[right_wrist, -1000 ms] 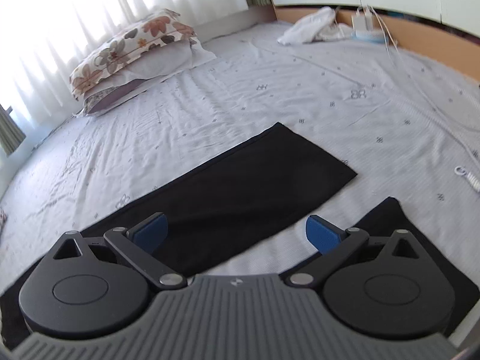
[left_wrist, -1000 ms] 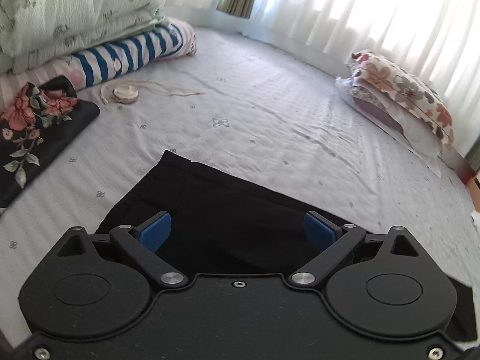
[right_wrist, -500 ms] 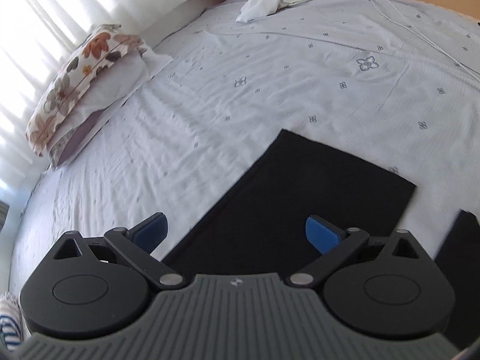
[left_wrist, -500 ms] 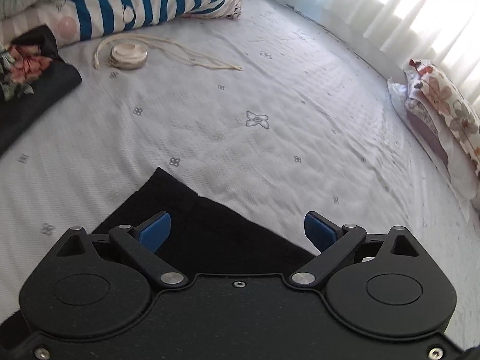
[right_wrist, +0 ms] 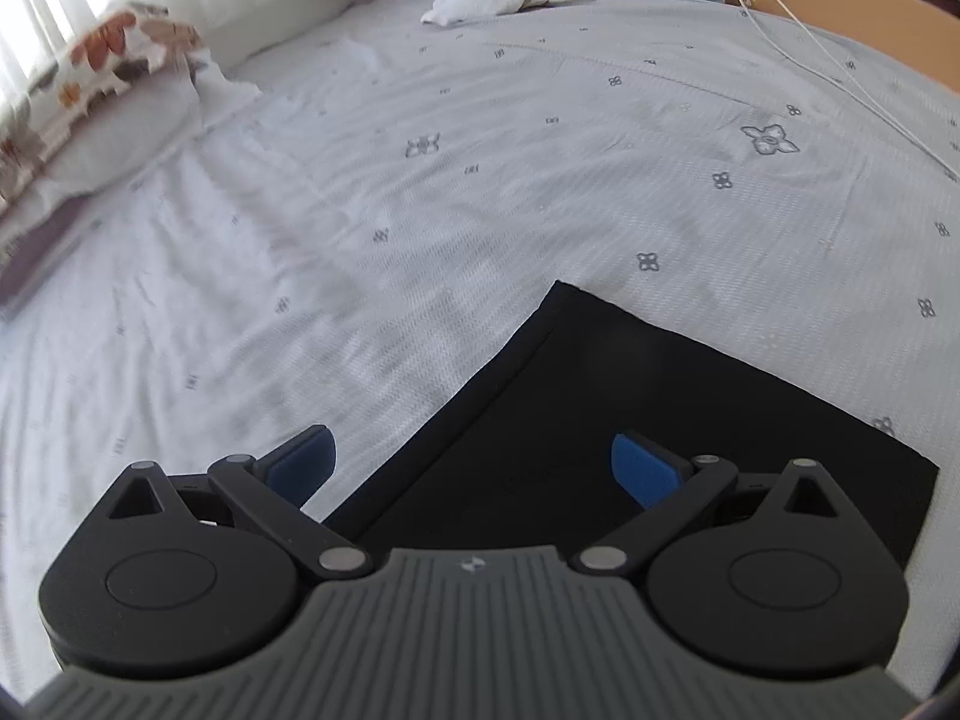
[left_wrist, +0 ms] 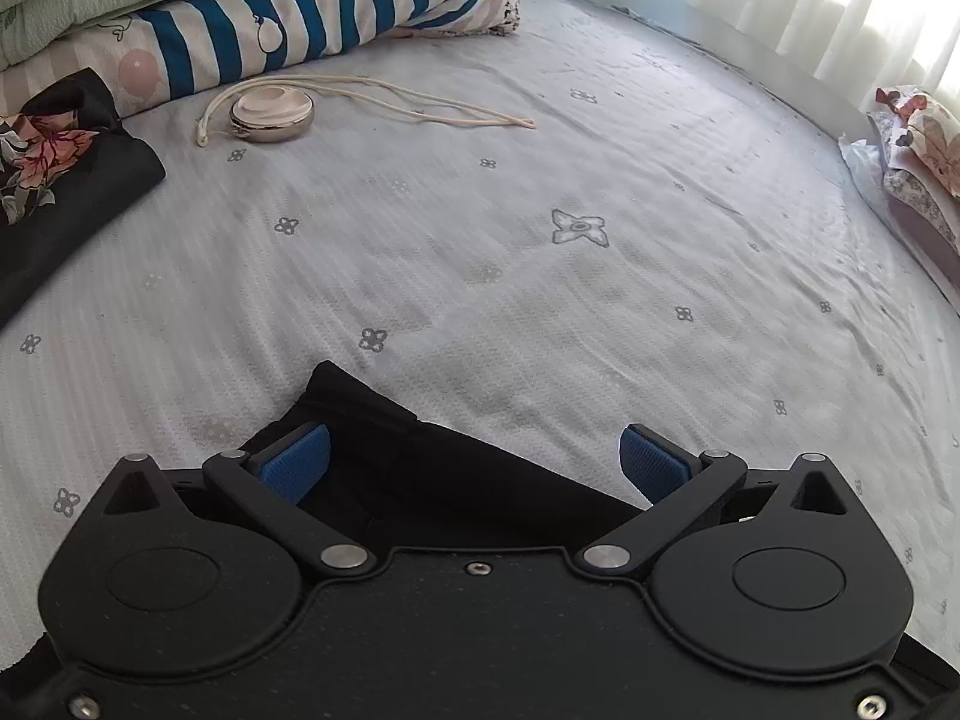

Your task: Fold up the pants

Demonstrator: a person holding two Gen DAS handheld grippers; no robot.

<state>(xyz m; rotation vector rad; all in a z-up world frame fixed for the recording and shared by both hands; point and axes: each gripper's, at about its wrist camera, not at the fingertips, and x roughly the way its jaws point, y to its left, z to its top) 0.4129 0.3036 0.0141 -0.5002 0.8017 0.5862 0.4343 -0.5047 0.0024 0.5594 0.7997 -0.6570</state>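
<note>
Both tools, left (left_wrist: 474, 456) jaws opening and right (right_wrist: 471, 462) wide, hover empty over flat pants (right_wrist: 630, 420); folding not yet begun.

Black pants (left_wrist: 420, 462) flat on the pale patterned bedsheet (left_wrist: 540, 276), one leg end (right_wrist: 660, 396) squarely spread.

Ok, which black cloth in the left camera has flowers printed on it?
The black floral cloth at the far left edge, red flowers on it. The black pants by the fingers are plain.
</note>
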